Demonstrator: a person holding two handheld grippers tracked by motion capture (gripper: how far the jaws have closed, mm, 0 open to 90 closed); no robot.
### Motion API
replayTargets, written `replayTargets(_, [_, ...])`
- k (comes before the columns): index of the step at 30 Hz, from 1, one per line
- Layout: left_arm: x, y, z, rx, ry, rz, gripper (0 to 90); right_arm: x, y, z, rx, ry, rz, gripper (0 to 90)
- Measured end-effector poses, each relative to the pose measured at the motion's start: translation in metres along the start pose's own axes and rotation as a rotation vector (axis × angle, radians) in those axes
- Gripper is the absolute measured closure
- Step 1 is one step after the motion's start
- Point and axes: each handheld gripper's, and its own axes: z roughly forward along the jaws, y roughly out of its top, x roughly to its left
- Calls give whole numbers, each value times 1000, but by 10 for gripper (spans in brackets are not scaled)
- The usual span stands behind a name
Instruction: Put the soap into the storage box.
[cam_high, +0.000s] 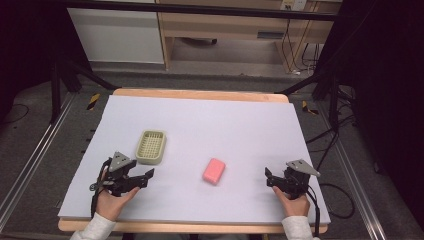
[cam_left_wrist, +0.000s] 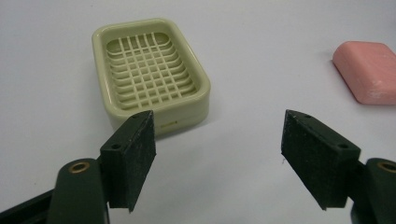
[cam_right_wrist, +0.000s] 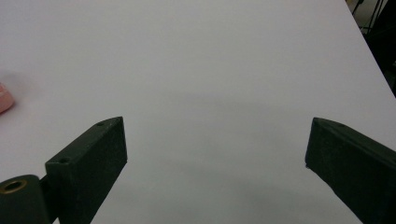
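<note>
Pale lavender-grey sheeting covers the wooden table (cam_high: 200, 115), and beyond its far edge sit light wood furniture, a white panel and dark frame legs on a grey floor, with cables trailing at the right. On the left half of the sheet lies a cream soap dish (cam_high: 151, 146) with a slatted grid floor, and from the left gripper view it sits just ahead of the left jaw, its near corner partly hidden behind that jaw's tip (cam_left_wrist: 152, 74). Right of it and a bit nearer, around the middle of the table, rests a pink bar of soap (cam_high: 214, 171), lying flat and well apart from the dish; it turns up at the far right of the left gripper view (cam_left_wrist: 371, 70) and just peeks in as a pink sliver at the left edge of the right gripper view (cam_right_wrist: 4, 99). Down at the near left, the left gripper (cam_high: 148, 175) is held in a hand, jaws spread wide with nothing between them (cam_left_wrist: 217, 154). At the near right, the right gripper (cam_high: 268, 176) is held in the other hand, jaws likewise parted and empty over bare sheet (cam_right_wrist: 215, 149).
</note>
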Motion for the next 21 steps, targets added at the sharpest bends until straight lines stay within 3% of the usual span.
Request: replayTargets(21, [-6, 21, 2, -9, -16, 20, 246, 1, 0, 0, 6, 0, -3, 61])
